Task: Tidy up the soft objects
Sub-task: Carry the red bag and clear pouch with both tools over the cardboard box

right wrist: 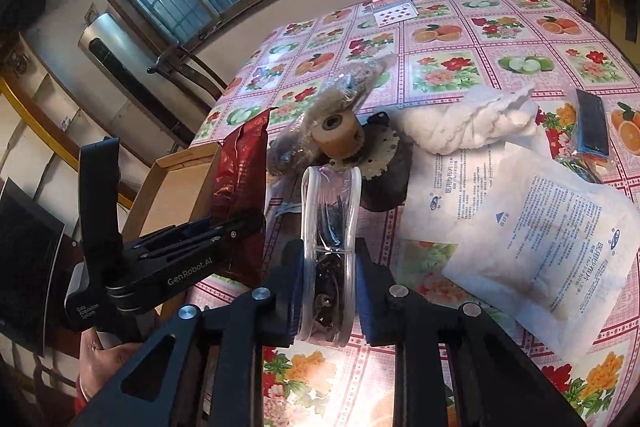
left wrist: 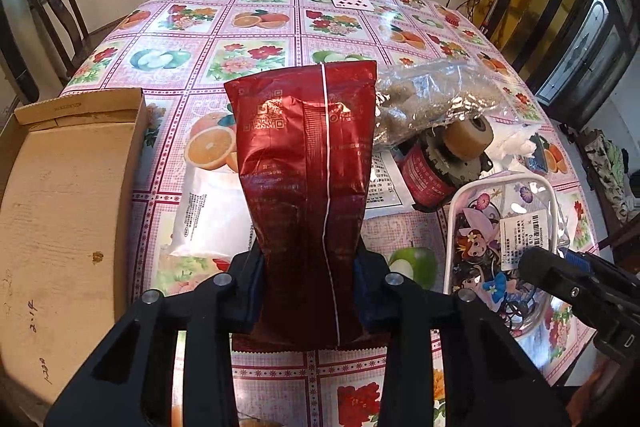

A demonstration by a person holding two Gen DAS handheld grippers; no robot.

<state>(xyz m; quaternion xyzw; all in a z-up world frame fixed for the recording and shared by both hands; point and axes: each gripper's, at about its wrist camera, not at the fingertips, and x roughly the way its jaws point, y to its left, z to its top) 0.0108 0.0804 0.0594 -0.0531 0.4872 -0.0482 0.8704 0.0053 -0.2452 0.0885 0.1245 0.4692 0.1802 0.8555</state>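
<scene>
Foil crinkles all over the dark red metallic pouch with the white seam stripe (left wrist: 308,163), which suggests a light, slippery, easily crushed pack; judged from its sag, the contents are loose and shift. The left gripper (left wrist: 308,291) is clenched on its lower part, both pads pressed into the narrowed waist, and the pouch stands upright from there toward 12 o'clock. A hold low and across the seam looks sound, since the film higher up would only fold.

The right gripper (right wrist: 326,291) grasps the clear plastic zip pouch with white piping and cartoon print (right wrist: 328,247) edge-on, its pads on the two flat faces. That pouch seems soft-walled but springy at the piped rim, light, with dark tangled items inside that I cannot identify. Squeezing the faces is probably the only workable hold; the smooth vinyl may slide.

In the left wrist view the open brown cardboard box (left wrist: 60,211) lies at 9 o'clock of the red pouch, just beside it, on the table with the fruit-and-flower oilcloth (left wrist: 256,15). The cartoon pouch sits at 4 o'clock.

Left lying on the table are a white flat printed packet (right wrist: 532,235), white fluffy wadding (right wrist: 468,123) at 1 o'clock of the right gripper, and a crinkled clear bag of brownish material (left wrist: 432,95). All look limp and light, best pinched near an edge or seam.
</scene>
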